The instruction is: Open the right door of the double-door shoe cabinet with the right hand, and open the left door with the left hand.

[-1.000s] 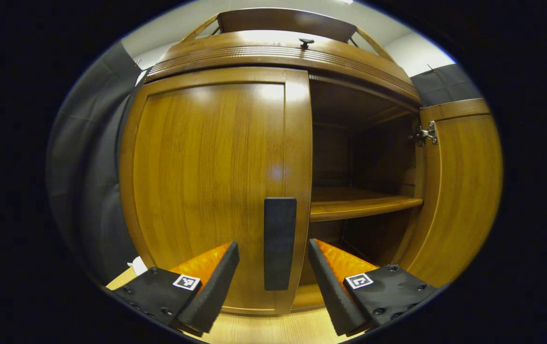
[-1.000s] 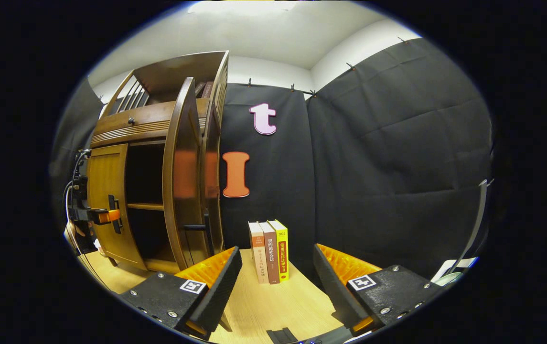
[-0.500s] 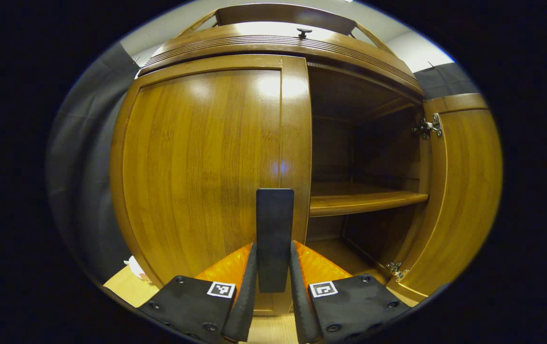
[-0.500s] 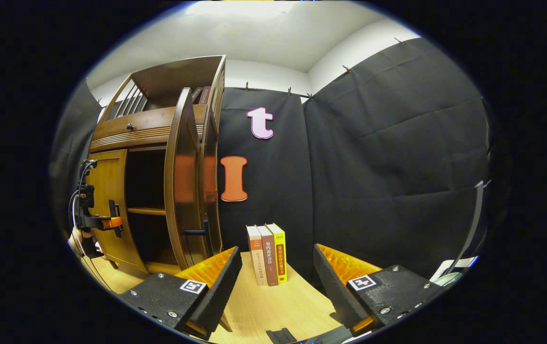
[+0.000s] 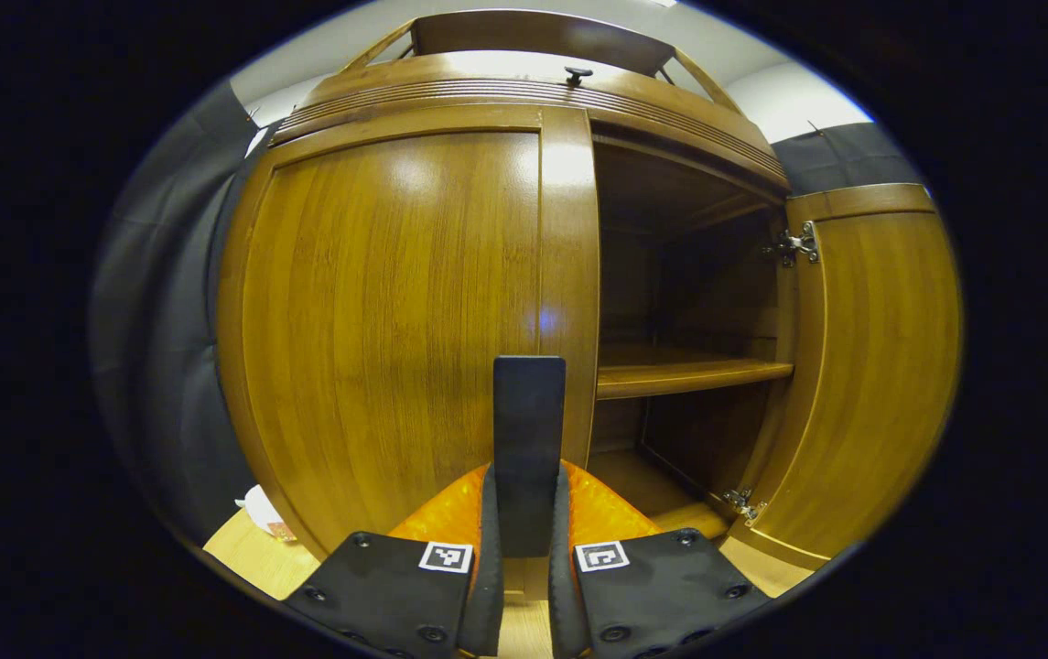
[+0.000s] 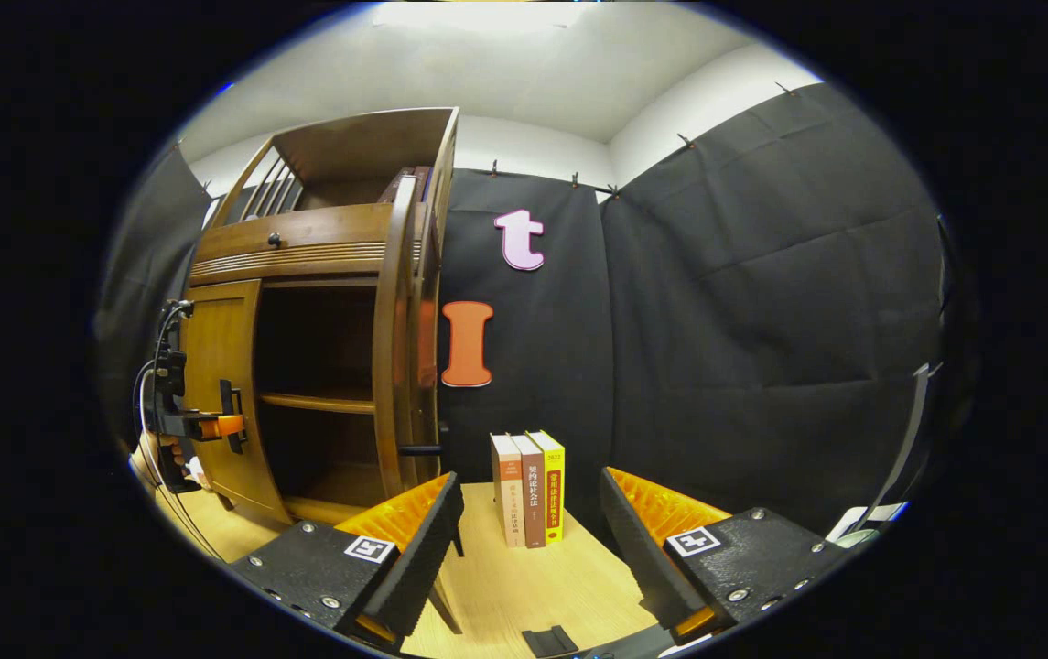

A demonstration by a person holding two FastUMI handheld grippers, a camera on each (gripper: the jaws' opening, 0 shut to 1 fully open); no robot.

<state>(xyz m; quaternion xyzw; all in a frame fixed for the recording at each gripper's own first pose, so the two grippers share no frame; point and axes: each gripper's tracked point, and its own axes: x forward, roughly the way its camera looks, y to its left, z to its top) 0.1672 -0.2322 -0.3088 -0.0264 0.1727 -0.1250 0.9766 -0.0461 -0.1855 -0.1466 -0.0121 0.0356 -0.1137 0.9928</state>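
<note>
The cabinet (image 6: 304, 366) stands on the counter (image 6: 524, 586) at the left of the right gripper view, against the black cloth wall. Its right door (image 5: 871, 366) is already swung wide, hinges showing, so that half of the job looks done; the left door (image 5: 395, 320) lies flush with the frame, so that half is left. The left tongs (image 5: 524, 549) are clamped on the dark upright handle (image 5: 528, 430) at the left door's inner edge, both fingers pressed against its sides, and from the right gripper view the same tongs show far off at that door with a hand behind them. I judge the grip is made and the pull is what remains. The right tongs (image 6: 533, 540) hang apart and hold nothing, well back from the cabinet, pointing at the wall. By count: two doors, one open and one shut; two handles, one on each door, the right door's (image 6: 418, 449) jutting out sideways; one shelf (image 5: 688, 373) inside the open half; two hinges on the open door; one small knob (image 5: 578, 72) on the drawer above; three books (image 6: 531, 490) standing upright, touching, just beside the cabinet.
</note>
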